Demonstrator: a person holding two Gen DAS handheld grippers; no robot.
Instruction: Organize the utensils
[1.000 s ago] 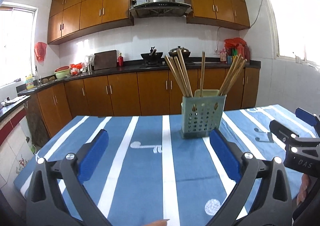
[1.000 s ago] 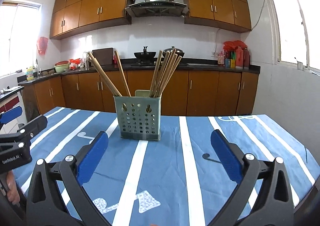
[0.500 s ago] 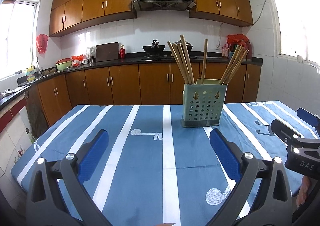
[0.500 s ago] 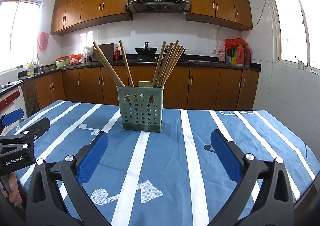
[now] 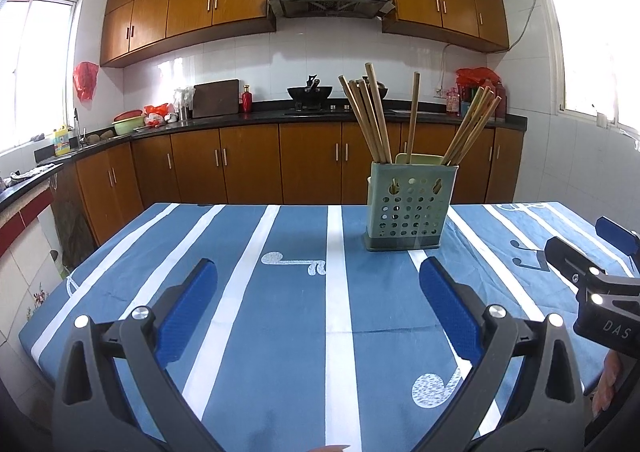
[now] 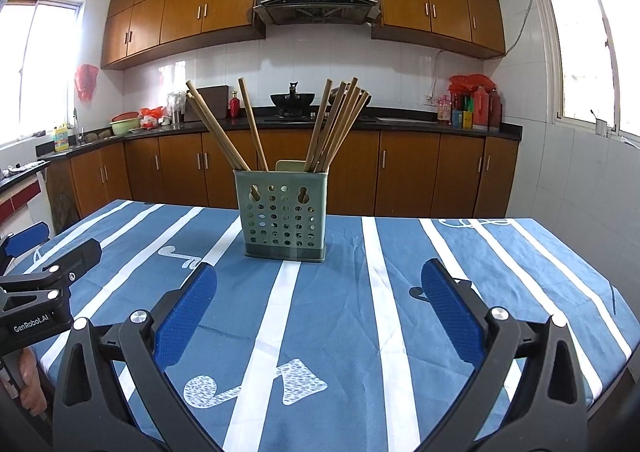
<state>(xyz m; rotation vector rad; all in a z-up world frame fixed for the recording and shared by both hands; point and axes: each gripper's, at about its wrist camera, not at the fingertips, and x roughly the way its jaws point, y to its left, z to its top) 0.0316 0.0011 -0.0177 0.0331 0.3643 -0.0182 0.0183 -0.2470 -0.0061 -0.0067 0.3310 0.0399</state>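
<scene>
We see the green holder (image 6: 283, 215) full of chopsticks (image 6: 335, 124) in the middle of the frame, on the striped table (image 6: 400, 292). Both our left gripper (image 5: 318, 304) and right gripper (image 6: 318, 306) have jaws spread wide — holding nothing. We read "GenRobot.AI" at lower left, "DAS" at lower right.

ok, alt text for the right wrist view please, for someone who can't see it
A green perforated utensil holder full of wooden chopsticks stands upright on a blue, white-striped tablecloth, ahead of the open, empty right gripper. The left gripper shows at the left edge; a kitchen with wooden cabinets lies behind.
</scene>
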